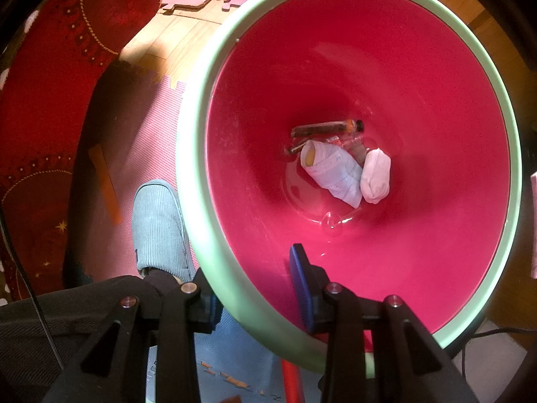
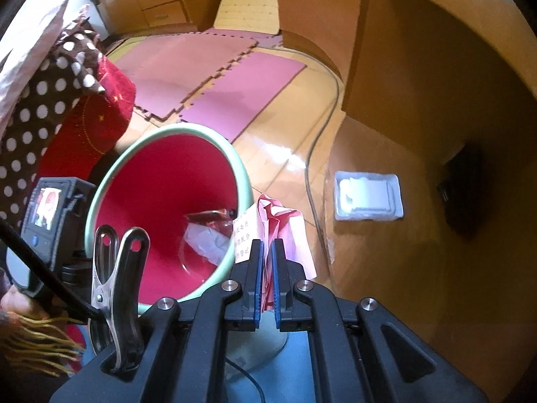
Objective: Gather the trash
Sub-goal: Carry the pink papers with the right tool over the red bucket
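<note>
Inside bin [image 1: 201, 141]: bottles [image 1: 327, 129], wads [image 1: 376, 176].

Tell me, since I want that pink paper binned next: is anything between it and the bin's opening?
Nothing visible. The right gripper holds the pink paper just beside the bin's green rim, and the mouth is open.

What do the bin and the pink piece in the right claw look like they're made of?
Bin: likely glossy moulded plastic; the red inside shows highlights and the rim is smooth. Pink piece: thin paper, creased and crumpled, with printed characters on its white part.
</note>
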The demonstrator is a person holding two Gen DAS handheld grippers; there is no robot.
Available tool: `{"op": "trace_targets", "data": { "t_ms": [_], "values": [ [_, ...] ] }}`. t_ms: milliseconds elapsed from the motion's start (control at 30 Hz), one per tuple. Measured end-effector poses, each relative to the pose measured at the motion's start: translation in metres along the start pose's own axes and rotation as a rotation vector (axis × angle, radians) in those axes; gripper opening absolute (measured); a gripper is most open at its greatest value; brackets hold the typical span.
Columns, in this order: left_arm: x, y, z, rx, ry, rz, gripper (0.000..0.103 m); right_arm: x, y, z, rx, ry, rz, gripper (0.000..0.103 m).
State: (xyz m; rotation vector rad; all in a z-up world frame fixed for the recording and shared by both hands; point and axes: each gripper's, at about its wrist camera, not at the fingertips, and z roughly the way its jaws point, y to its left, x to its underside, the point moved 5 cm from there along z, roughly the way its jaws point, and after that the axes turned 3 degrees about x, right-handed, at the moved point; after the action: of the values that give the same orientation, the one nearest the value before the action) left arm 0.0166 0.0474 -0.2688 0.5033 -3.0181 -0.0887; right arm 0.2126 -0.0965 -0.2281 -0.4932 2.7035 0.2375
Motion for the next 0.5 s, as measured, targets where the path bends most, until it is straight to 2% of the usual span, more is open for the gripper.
{"op": "trace_targets", "data": {
  "t_ms": [500],
  "values": [
    [-0.001,-0.001,-0.001,0.003,-0.001,-0.001,0.036,-0.026,0.036,0.002,-0.090,-0.022,-0.104,0.006]
  ]
}}
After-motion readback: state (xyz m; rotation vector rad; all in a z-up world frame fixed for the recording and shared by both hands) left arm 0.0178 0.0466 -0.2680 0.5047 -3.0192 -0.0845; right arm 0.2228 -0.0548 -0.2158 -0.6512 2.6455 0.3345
